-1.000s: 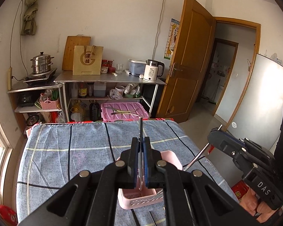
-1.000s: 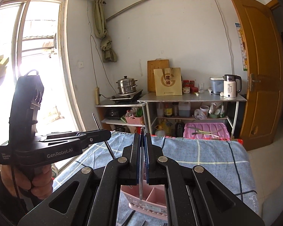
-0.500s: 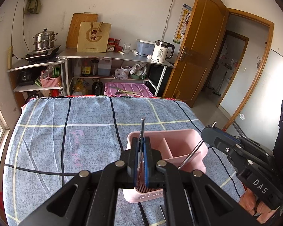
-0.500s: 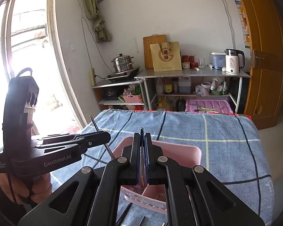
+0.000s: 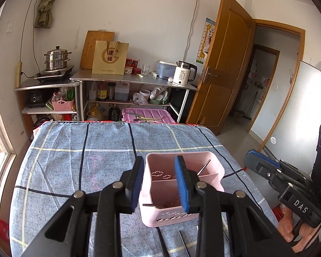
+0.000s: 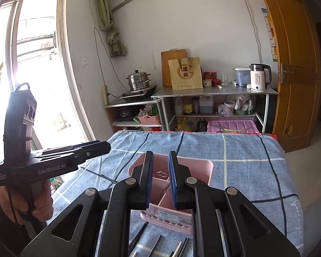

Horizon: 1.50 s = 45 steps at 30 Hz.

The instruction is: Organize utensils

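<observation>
A pink divided utensil caddy (image 5: 211, 171) stands on the blue checked tablecloth (image 5: 75, 167). My left gripper (image 5: 159, 160) hovers just over the caddy's near left side. Its jaws are opening and nothing is between the blue pads. A thin metal utensil (image 5: 204, 167) leans in the caddy's right compartment, and a fork (image 5: 158, 204) lies low in the near one. In the right wrist view my right gripper (image 6: 160, 156) hangs over the same caddy (image 6: 194, 167), its jaws opening with nothing between them. The left gripper (image 6: 100, 146) shows at the left, held by a hand.
Several loose utensils (image 6: 158, 243) and dark chopsticks (image 6: 139, 233) lie on the cloth in front of the caddy. Beyond the table's far edge stand metal shelves (image 5: 128, 79) with a kettle (image 5: 184, 75) and a steamer pot (image 5: 56, 59). A window is on the left, a wooden door (image 5: 224, 64) on the right.
Both grippers sank toward the caddy, and their jaws went from shut on thin metal utensils to parted. The utensils left the jaws, and one now leans inside the caddy.
</observation>
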Tool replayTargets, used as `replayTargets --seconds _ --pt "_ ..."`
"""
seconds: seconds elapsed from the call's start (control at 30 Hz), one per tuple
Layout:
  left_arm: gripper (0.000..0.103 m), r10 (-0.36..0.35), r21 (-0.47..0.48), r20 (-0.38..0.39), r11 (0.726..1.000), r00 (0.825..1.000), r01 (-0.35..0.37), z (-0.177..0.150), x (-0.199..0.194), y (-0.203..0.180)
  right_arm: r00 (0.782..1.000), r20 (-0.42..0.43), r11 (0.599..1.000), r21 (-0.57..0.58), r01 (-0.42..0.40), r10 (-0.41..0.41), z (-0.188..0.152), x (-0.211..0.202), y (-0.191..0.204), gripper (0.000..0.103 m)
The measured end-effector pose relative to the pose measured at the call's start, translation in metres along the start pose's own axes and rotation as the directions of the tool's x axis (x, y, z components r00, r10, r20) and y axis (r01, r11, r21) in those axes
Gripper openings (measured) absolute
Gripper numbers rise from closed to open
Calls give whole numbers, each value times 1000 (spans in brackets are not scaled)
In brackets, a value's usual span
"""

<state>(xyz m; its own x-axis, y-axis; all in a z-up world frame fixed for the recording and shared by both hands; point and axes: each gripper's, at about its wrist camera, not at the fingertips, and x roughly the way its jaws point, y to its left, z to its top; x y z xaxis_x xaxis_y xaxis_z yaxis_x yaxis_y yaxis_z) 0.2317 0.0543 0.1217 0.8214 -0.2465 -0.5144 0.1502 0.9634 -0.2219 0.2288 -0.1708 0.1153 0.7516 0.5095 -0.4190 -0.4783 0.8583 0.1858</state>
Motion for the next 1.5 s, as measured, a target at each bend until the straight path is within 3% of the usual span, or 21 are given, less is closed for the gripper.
replayTargets --seconds 0.33,0.63,0.87,1.2,1.5 --pt "32 -23 26 26 999 999 23 -39 -42 -18 1000 -21 1000 20 3 -3 -40 -42 -6 14" --pt "31 -62 45 -107 997 992 67 -118 -38 -30 993 -120 998 62 -2 10 -96 -52 -12 14" --pt "31 -22 2 -221 1000 975 23 -160 -12 -14 975 -217 993 101 63 -40 -131 -44 -33 14" --pt "31 7 17 -284 1000 959 -3 -170 14 -13 956 -284 989 106 105 -71 -150 -27 -48 14" --pt "31 7 48 -290 999 957 7 -163 30 -22 944 -318 987 103 120 -82 -155 -12 -54 14"
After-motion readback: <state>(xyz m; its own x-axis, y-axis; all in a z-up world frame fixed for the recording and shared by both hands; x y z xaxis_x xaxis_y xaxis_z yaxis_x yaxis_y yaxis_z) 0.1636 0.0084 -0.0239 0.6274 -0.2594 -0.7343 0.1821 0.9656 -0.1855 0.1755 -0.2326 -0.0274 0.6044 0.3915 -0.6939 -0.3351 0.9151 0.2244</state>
